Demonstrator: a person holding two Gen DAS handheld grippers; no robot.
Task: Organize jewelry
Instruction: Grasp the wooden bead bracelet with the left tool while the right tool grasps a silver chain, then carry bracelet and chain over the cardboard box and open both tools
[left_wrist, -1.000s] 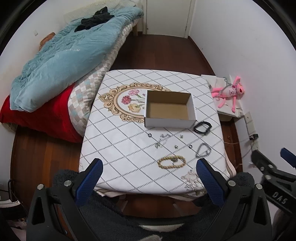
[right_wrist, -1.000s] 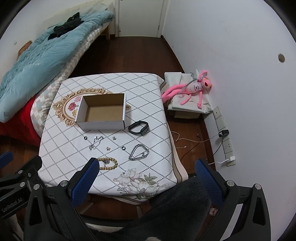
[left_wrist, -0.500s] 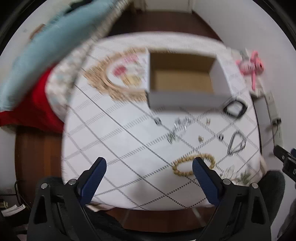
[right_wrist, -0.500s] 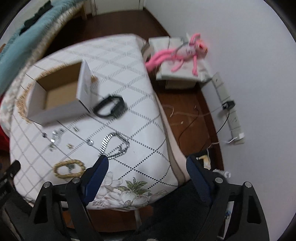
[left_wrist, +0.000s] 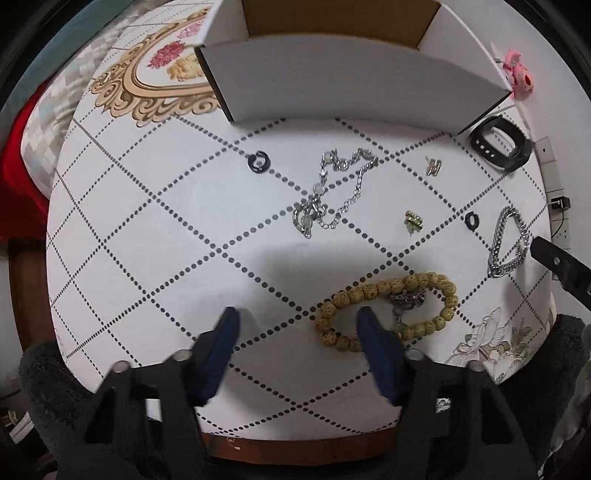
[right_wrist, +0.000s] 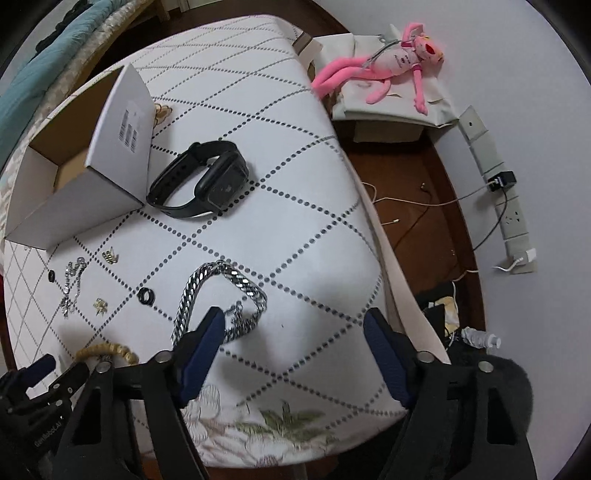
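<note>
An open white cardboard box (left_wrist: 343, 85) stands at the back of the table; it also shows in the right wrist view (right_wrist: 81, 177). Jewelry lies in front of it: a tan bead bracelet (left_wrist: 388, 310), a thin silver chain (left_wrist: 332, 188), a thick silver chain bracelet (left_wrist: 508, 242) (right_wrist: 221, 299), a black watch (left_wrist: 502, 142) (right_wrist: 201, 184), two black rings (left_wrist: 258, 161) (left_wrist: 472, 219) and small gold earrings (left_wrist: 413, 219). My left gripper (left_wrist: 297, 325) is open, low over the table, its right finger over the bead bracelet's left end. My right gripper (right_wrist: 293, 328) is open, its left finger beside the thick chain.
The table wears a white diamond-pattern cloth (left_wrist: 147, 221). A bed with a red and blue quilt (left_wrist: 22, 155) lies left. A pink plush toy (right_wrist: 391, 62) on a box, cables and a power strip (right_wrist: 513, 218) lie on the floor to the right.
Both grippers have dropped down and forward toward the table. The jewelry now looks much closer. The left gripper's jaws have narrowed somewhat. Nothing has been picked up.
</note>
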